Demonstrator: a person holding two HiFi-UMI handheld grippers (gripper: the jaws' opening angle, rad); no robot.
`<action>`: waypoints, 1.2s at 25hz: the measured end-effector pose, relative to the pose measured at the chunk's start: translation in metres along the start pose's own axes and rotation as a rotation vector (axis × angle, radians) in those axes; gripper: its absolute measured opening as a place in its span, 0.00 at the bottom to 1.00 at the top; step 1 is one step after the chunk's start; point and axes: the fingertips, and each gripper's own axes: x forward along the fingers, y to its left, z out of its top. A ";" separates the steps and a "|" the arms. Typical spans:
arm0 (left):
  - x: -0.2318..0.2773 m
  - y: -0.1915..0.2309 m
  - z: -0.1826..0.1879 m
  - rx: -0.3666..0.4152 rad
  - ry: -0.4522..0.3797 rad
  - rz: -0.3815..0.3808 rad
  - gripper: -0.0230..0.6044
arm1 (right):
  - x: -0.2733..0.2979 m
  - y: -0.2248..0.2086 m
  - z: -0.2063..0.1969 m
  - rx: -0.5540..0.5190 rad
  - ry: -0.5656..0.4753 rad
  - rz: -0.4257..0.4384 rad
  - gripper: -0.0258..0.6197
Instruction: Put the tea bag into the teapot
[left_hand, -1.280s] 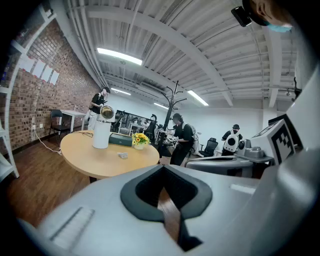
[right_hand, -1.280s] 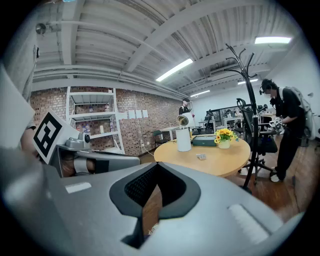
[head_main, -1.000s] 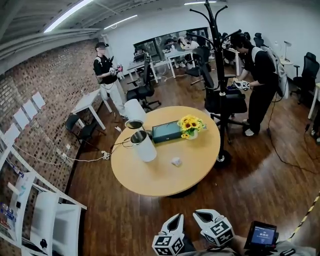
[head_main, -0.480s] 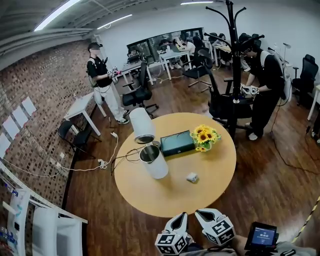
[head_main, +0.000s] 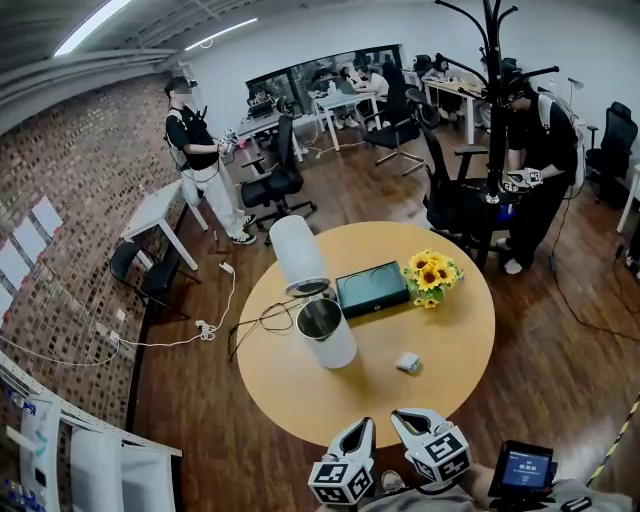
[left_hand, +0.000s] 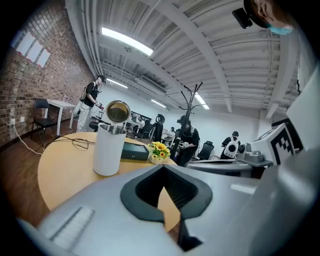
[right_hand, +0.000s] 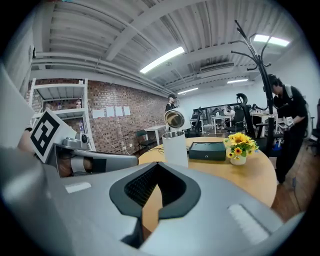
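The left gripper (left_hand: 165, 212) has its jaws pressed together with nothing between them, and so does the right gripper (right_hand: 143, 215). The two hang side by side just off the near edge of the round table (head_main: 300, 400), touching nothing. The tea bag (head_main: 407, 362) lies flat on the near right part of the tabletop, clear of everything else. To its left stands the teapot (head_main: 325, 325), a white cylinder with its lid tipped back and its mouth open. Bare wood separates them. A green box (head_main: 372, 288) and sunflowers (head_main: 432, 272) sit behind, and a cable (head_main: 265, 320) trails off the left edge.
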 end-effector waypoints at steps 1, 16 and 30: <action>0.004 0.001 0.000 -0.001 0.003 -0.003 0.04 | 0.003 -0.003 0.001 0.001 0.001 -0.002 0.05; 0.086 0.024 0.026 0.008 -0.007 0.063 0.04 | 0.050 -0.079 0.026 -0.004 -0.009 0.056 0.05; 0.165 0.038 0.027 -0.002 0.019 0.119 0.04 | 0.093 -0.161 0.020 0.021 0.016 0.087 0.05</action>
